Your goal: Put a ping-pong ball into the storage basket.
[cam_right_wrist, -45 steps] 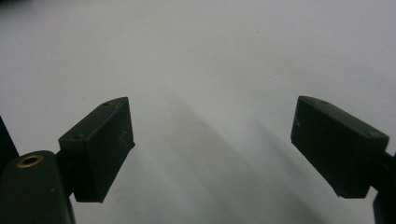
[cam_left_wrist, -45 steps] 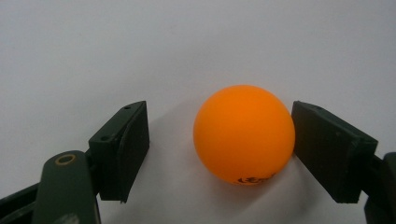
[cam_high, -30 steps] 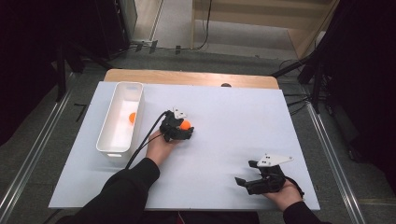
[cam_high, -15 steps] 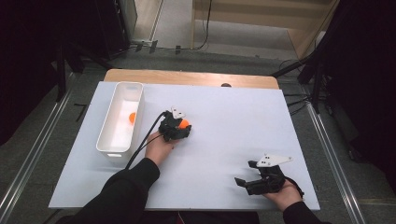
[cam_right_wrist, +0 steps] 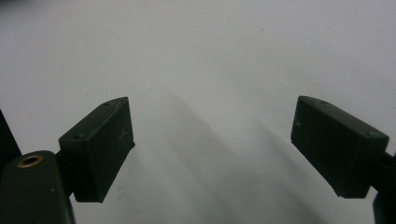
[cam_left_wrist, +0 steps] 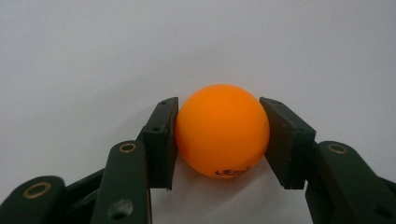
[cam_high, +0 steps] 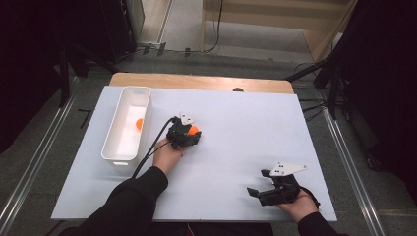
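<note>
White tray (cam_high: 112, 147) sits at the table's left edge with a second orange ball (cam_high: 139, 124) inside, looks like mid-tray, though it's small from the high view. Just right of the tray, left gripper (cam_high: 193, 137) rests low on the white table (cam_high: 236, 123), jaws just closed and now pinching the orange ball (cam_left_wrist: 222, 129): both pads touch its sides, ball centred between them, its underside on or barely off the surface, hard to tell. Well apart at bottom right, right gripper (cam_right_wrist: 212, 140) is spread wide, with bare table between the jaws.
</note>
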`<state>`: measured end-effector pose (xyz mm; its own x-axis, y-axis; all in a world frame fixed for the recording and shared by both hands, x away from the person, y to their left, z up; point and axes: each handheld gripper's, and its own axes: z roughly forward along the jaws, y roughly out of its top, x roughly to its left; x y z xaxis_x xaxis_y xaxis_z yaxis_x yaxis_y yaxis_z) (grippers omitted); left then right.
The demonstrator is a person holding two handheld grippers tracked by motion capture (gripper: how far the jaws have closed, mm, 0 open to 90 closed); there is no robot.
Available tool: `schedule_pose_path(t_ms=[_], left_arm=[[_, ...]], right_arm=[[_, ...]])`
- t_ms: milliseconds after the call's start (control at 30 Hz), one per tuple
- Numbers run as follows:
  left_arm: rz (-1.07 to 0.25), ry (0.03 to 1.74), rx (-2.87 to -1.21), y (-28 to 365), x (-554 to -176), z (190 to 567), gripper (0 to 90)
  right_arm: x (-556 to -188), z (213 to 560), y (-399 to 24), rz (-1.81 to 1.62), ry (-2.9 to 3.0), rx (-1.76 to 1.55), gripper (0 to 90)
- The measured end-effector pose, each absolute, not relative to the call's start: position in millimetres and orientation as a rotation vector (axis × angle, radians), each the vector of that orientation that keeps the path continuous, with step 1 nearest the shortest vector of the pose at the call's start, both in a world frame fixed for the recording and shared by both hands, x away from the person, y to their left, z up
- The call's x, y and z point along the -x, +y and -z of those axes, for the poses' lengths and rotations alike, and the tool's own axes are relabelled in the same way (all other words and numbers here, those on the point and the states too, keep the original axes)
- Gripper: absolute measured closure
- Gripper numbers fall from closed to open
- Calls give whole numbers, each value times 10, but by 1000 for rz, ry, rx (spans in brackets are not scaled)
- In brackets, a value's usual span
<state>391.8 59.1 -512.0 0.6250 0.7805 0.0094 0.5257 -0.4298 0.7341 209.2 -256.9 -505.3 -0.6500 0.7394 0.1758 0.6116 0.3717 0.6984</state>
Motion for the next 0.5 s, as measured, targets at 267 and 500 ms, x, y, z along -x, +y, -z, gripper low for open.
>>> schedule_pose_path(t_ms=[267, 500], left_arm=[[-441, 1012, -2127, 609, -3921, 5115, 502], [-396, 992, -2093, 610, -3901, 5103, 503]], right_arm=[[-2091, 5053, -2567, -1142, 2462, -1223, 117], [-2088, 5053, -2563, -1147, 2463, -1221, 117]])
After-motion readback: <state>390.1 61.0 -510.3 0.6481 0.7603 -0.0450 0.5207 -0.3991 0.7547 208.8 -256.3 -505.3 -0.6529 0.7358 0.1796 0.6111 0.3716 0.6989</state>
